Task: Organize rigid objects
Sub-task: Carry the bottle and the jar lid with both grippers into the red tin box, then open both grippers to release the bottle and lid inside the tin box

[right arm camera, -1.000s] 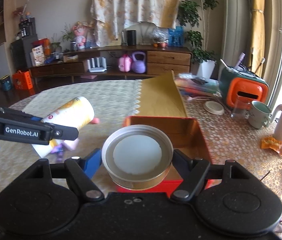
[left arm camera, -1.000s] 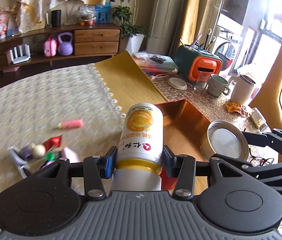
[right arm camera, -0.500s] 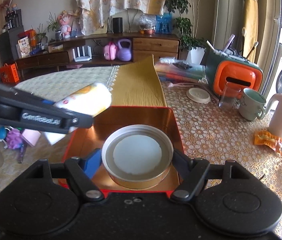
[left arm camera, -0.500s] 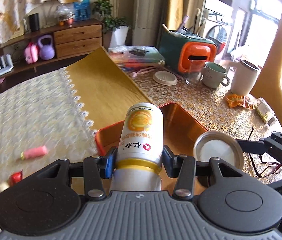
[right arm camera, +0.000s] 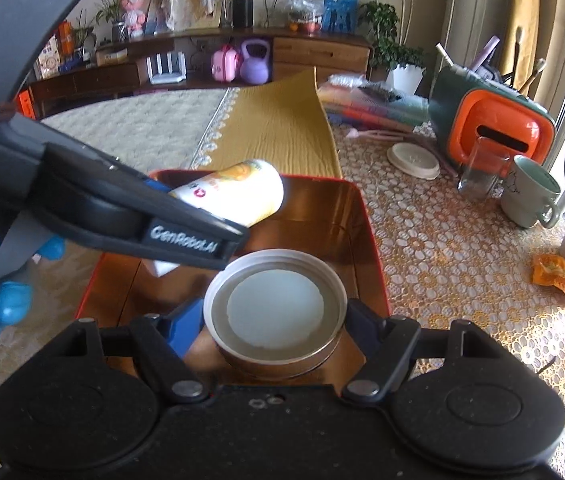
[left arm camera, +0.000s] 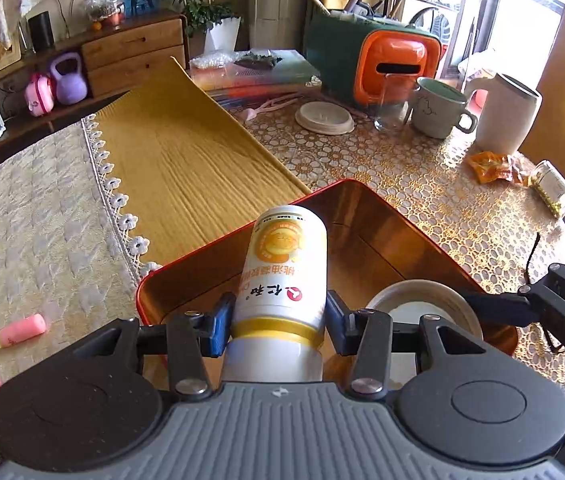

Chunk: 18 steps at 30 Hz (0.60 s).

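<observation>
Left wrist view: the bottle (left arm camera: 282, 276) is pinched at its lower body by the jaws of the left gripper (left arm camera: 278, 320). Its long axis is run forward and up, out from the jaws, with the far end held over the open red tin box (left arm camera: 414, 232). The box is set on the desk (left arm camera: 422, 176), directly ahead and below. The round tin (left arm camera: 422, 312) is seen just right of the bottle, low inside the box, with the right gripper (left arm camera: 498, 304) reaching in from the right edge.

Right wrist view: the round tin (right arm camera: 276, 308) is clamped across its width by the jaws of the right gripper (right arm camera: 274, 320), its flat face up, over the near half of the box (right arm camera: 366, 248). Contact with the box floor cannot be told. The bottle (right arm camera: 238, 192) is held tilted over the far left part of the box by the left gripper (right arm camera: 186, 236), beside the tin and not touching it. Judged: the coming release is turned on lowering alone, since both items are already inside the box outline; the tin appears the lower.
</observation>
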Each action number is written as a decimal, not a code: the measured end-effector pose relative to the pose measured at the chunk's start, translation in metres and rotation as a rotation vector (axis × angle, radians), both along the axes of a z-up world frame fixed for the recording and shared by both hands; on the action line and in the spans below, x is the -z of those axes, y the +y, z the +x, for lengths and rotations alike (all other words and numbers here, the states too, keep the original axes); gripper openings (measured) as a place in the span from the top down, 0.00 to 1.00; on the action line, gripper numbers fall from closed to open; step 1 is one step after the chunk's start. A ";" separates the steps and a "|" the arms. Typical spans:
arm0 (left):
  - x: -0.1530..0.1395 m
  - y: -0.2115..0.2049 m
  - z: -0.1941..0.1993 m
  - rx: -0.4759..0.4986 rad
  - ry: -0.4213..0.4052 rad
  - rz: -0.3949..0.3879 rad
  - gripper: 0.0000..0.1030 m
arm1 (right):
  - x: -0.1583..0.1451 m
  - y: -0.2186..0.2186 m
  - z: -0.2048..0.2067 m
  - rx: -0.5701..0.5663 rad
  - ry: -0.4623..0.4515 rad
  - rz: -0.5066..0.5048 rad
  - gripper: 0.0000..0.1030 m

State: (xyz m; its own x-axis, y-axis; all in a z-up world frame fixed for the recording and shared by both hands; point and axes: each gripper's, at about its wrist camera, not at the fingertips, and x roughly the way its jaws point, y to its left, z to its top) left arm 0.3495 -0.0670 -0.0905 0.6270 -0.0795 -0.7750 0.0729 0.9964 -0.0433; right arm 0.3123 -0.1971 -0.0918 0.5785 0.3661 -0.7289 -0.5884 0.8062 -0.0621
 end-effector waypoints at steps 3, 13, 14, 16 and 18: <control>0.004 -0.002 0.006 0.011 0.012 0.008 0.55 | 0.004 0.003 0.003 -0.007 0.014 -0.010 0.26; 0.021 -0.006 0.023 0.027 0.080 0.026 0.55 | 0.014 0.004 0.012 0.006 0.057 -0.033 0.26; 0.023 -0.006 0.024 0.029 0.087 0.023 0.55 | 0.015 0.004 0.013 0.009 0.061 -0.033 0.26; 0.025 -0.007 0.026 0.032 0.097 0.020 0.55 | 0.017 0.004 0.015 0.013 0.068 -0.030 0.26; 0.027 -0.007 0.027 0.033 0.106 0.020 0.55 | 0.018 0.003 0.015 0.017 0.071 -0.029 0.26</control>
